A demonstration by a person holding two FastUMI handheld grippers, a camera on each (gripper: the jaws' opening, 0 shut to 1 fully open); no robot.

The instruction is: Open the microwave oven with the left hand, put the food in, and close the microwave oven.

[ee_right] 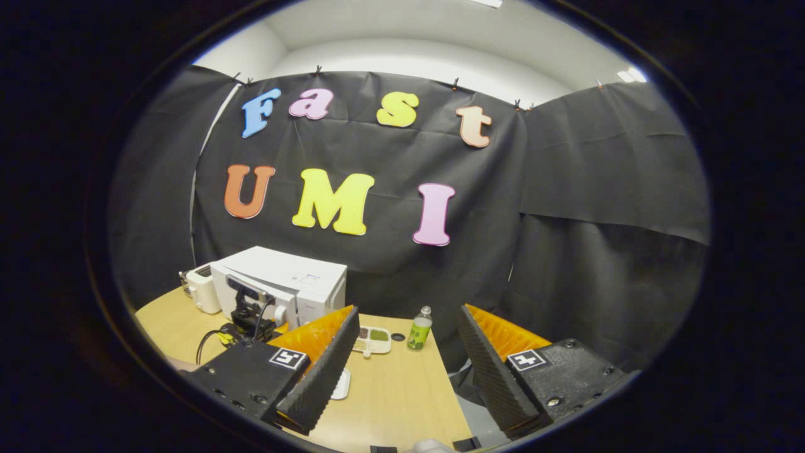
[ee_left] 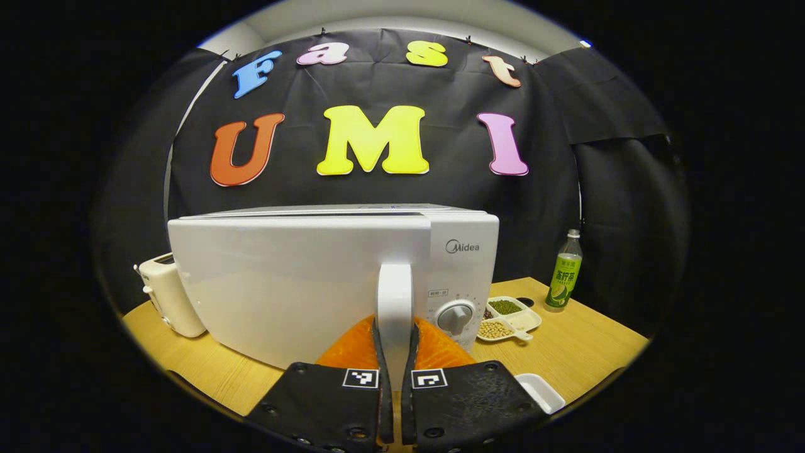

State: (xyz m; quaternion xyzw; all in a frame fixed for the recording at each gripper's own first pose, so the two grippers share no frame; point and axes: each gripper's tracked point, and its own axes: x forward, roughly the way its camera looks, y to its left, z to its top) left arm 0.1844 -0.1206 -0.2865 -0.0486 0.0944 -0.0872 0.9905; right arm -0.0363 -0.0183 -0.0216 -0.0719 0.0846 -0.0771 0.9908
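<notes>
A white microwave (ee_left: 302, 277) stands right in front of me in the left gripper view, with its tall white door handle (ee_left: 395, 289) running upright beside the dial (ee_left: 456, 316). My left gripper (ee_left: 395, 327) is shut on that handle, one finger on each side. I cannot tell whether the door is closed or slightly ajar. A small white dish (ee_left: 539, 390) lies on the table at the lower right, its contents hidden. In the right gripper view the microwave (ee_right: 295, 280) sits far off at the left with the left gripper (ee_right: 248, 314) at its front. My right gripper (ee_right: 407, 321) hangs open above the table, holding nothing.
A white toaster (ee_left: 166, 296) stands left of the microwave. To its right lie a divided dish of beans (ee_left: 506, 318) and a green bottle (ee_left: 564, 274). The wooden table (ee_right: 390, 390) ends close to the right gripper. Black cloth walls the booth.
</notes>
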